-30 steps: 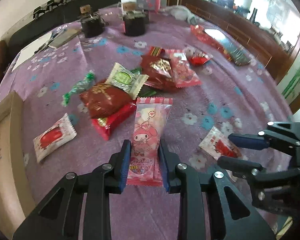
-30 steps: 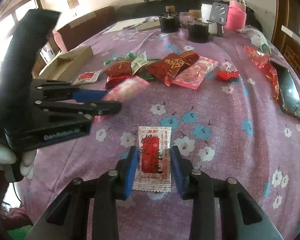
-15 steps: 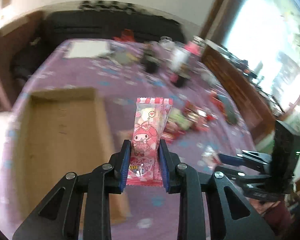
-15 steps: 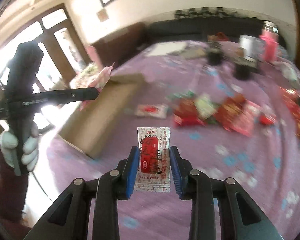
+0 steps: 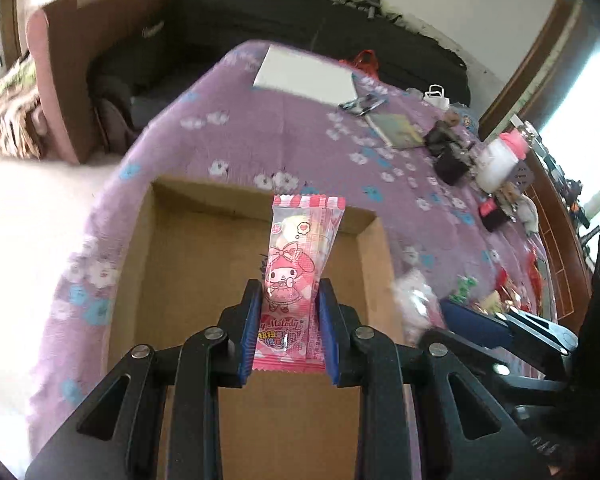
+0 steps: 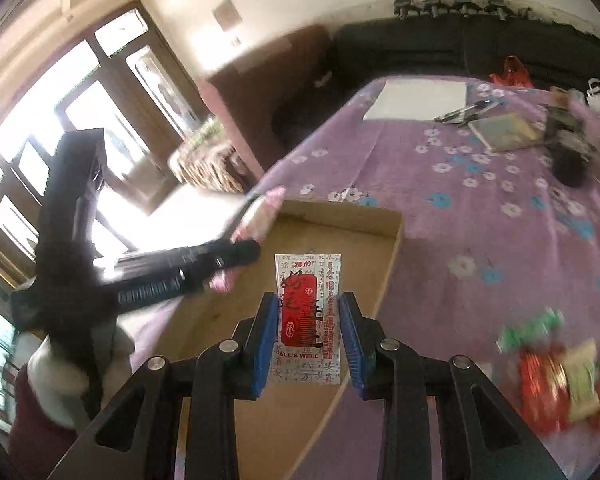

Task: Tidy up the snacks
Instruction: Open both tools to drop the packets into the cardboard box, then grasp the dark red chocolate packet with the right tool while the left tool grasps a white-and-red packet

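Left gripper (image 5: pixel 287 334) clamps pink pack (image 5: pixel 298 280), right gripper (image 6: pixel 308 340) clamps white sachet (image 6: pixel 308 316); box (image 5: pixel 188 280) directly below and ahead. Lower both inside walls, release apart, avoid stacking.

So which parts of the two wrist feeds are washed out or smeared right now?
Left wrist view: floor at left blown out white, pink snack packet sharp in the left gripper. Right wrist view: windows glare at left, the loose snacks at lower right motion-blurred, white-and-red packet crisp in the right gripper.
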The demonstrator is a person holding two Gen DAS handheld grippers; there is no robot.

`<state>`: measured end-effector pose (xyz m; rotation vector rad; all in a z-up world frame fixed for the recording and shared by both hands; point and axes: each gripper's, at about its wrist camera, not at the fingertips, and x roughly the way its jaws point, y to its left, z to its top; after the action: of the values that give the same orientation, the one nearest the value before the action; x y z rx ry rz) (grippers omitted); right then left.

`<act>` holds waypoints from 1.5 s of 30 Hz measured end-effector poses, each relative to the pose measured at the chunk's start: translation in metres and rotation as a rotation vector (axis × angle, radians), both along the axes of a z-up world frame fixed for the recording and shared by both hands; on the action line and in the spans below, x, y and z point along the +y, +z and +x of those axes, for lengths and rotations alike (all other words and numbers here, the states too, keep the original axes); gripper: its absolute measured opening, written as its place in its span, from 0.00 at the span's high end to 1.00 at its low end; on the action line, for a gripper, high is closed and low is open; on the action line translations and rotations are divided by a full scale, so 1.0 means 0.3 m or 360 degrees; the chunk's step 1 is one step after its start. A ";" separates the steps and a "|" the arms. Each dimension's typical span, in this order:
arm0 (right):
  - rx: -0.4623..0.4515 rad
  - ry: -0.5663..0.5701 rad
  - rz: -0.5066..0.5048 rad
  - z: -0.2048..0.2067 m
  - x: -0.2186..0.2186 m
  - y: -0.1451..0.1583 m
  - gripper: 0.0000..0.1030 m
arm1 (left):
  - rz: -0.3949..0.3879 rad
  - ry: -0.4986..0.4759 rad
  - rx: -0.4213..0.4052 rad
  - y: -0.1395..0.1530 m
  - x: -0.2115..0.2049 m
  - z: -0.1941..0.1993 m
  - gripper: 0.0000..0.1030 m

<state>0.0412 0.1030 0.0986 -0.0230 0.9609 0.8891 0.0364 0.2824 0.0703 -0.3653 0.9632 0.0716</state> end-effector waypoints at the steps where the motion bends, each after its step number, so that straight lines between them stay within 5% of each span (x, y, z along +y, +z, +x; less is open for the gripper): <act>1: -0.0004 -0.0001 -0.0040 0.021 0.039 -0.022 0.69 | -0.0025 0.0007 0.0014 -0.026 0.008 0.014 0.76; 8: 0.0039 -0.0040 -0.0139 0.115 0.160 -0.141 0.68 | -0.0215 0.0071 0.0061 -0.114 0.063 0.077 0.71; 13: 0.0017 -0.0074 -0.0127 0.144 0.150 -0.146 0.65 | -0.0166 0.0117 0.0057 -0.119 0.071 0.073 0.70; 21: -0.0072 -0.0167 0.0011 0.107 -0.085 -0.022 0.58 | -0.0135 0.0148 -0.0051 -0.005 0.039 -0.046 0.70; 26: -0.0251 -0.0279 -0.0244 0.084 -0.316 -0.043 0.56 | -0.0211 0.0027 -0.0152 0.069 -0.073 -0.119 0.70; 31: -0.0184 -0.0433 -0.0444 0.127 -0.427 -0.166 0.57 | -0.0206 -0.0135 -0.0111 0.067 -0.264 -0.075 0.62; 33: -0.0141 -0.0435 -0.0467 0.138 -0.450 -0.212 0.66 | -0.0179 -0.0205 -0.0074 0.057 -0.348 -0.050 0.62; 42: 0.0036 -0.0226 -0.0380 -0.040 -0.581 -0.216 0.67 | -0.0044 -0.0348 0.0088 -0.032 -0.563 0.022 0.62; 45: 0.0024 -0.0231 -0.0425 -0.101 -0.666 -0.212 0.64 | 0.0090 -0.0371 0.0123 -0.069 -0.616 0.056 0.62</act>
<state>0.0109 -0.0968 0.0352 -0.1725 1.0759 0.6245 0.0532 0.0976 0.0496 -0.1975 1.0724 -0.0996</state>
